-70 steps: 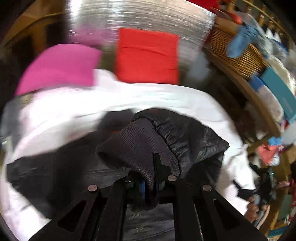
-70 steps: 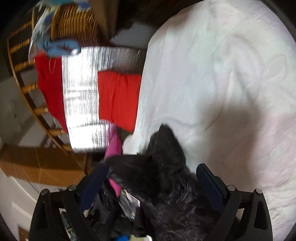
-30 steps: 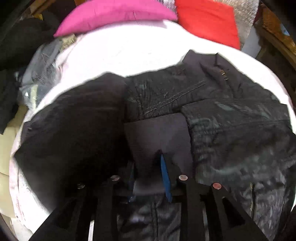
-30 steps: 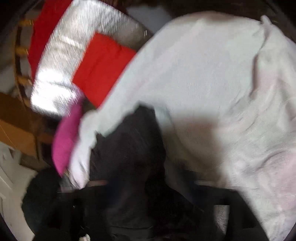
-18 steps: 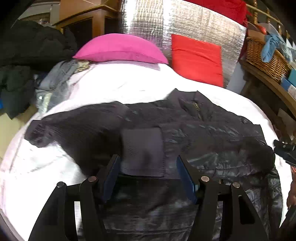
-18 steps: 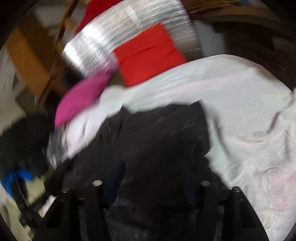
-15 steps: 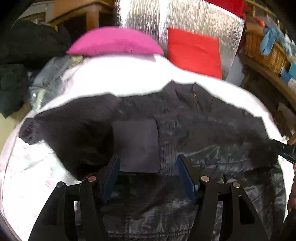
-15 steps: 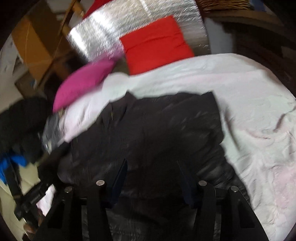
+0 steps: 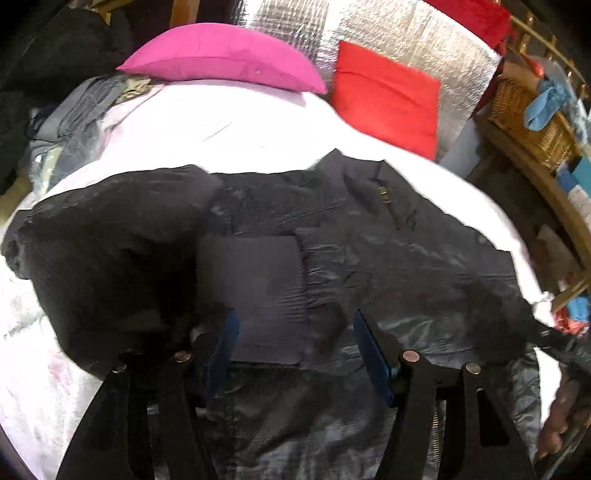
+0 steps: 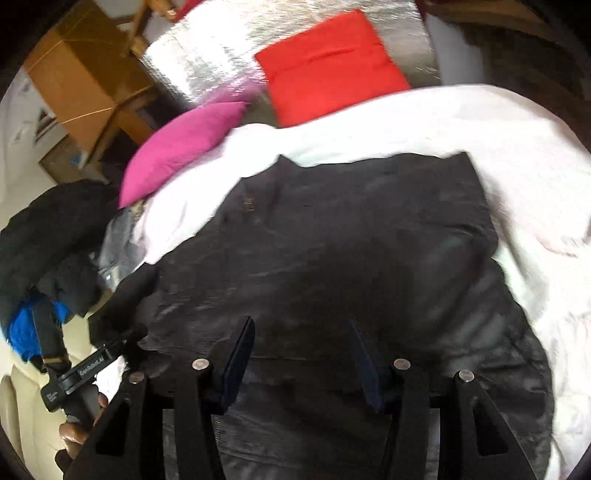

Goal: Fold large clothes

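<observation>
We see the black jacket (image 9: pixel 369 236) lying flat on the bed (image 9: pixel 229 125), its collar toward the pillows and its hem toward us, so its long axis runs from the headboard end down to the near edge. Its shell is a shiny, faintly quilted fabric that catches grey highlights, with a small brass zip pull just below the collar. One sleeve is folded across the chest, ending in a matte ribbed cuff (image 9: pixel 255 295), a plain dark rectangle lying on the glossy shell. On the left side the fabric bunches into a rounded, puffier mass near the bed's edge. From the right wrist view the jacket (image 10: pixel 351 240) reads as a broad dark trapezoid, blurred, so finer seams are hard to tell.

Our left tool (image 9: pixel 295 354) hangs just above the cuff with its blue-padded fingers spread, holding nothing. Our right tool (image 10: pixel 301 358) is likewise spread wide over the lower part of the jacket, empty.

The bed carries a rumpled white sheet. At its head lie a pink pillow (image 9: pixel 221 59) and a red pillow (image 9: pixel 388 99), the red one leaning on a crinkled silver foil panel (image 9: pixel 369 33). To the right stands a wicker basket (image 9: pixel 532 118) on a wooden shelf; to the left, a heap of grey and black clothing (image 9: pixel 66 107).
</observation>
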### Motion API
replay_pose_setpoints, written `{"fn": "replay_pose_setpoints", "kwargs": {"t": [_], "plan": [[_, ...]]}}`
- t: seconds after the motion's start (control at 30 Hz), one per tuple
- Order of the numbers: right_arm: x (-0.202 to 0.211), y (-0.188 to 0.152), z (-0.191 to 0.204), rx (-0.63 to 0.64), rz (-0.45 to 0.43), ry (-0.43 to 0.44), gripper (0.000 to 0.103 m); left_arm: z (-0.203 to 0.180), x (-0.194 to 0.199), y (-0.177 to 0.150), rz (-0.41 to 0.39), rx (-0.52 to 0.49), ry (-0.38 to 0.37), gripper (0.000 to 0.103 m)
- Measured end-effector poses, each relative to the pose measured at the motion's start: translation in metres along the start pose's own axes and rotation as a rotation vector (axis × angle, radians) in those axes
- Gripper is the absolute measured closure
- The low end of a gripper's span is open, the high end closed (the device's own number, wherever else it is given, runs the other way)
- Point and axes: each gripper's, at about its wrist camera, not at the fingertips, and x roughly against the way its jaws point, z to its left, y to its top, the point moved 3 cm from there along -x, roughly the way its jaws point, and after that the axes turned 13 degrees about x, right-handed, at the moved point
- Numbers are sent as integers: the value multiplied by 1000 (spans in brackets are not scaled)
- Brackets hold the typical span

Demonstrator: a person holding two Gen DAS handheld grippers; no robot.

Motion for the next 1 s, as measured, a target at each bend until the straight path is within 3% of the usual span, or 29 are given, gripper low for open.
{"fn": "replay_pose_setpoints", "kwargs": {"t": [0.17, 0.23, 0.33, 0.43, 0.53, 0.7, 0.8, 1.0], "plan": [[-50, -9, 12, 17, 151, -41, 47, -7, -31, -10, 98, -59, 72, 31], [-47, -5, 16, 28, 133, -52, 47, -8, -22, -5, 85, -53, 51, 31], [-35, -3, 20, 3, 103, 4, 45, 6, 14, 12, -2, 2, -30, 31], [-24, -3, 22, 6, 71, 32, 44, 46, 50, 34, -100, 127, -83, 28], [-17, -9, 23, 21, 55, 33, 41, 110, 78, 52, -174, 342, -133, 28], [-20, -11, 29, 52, 64, 27, 41, 204, 98, 59, -283, 625, -78, 22], [-26, -12, 31, 57, 78, 31, 41, 249, 92, 61, -276, 754, -61, 19], [-28, -11, 35, 71, 75, 29, 41, 294, 48, 64, -193, 946, -170, 19]]}}
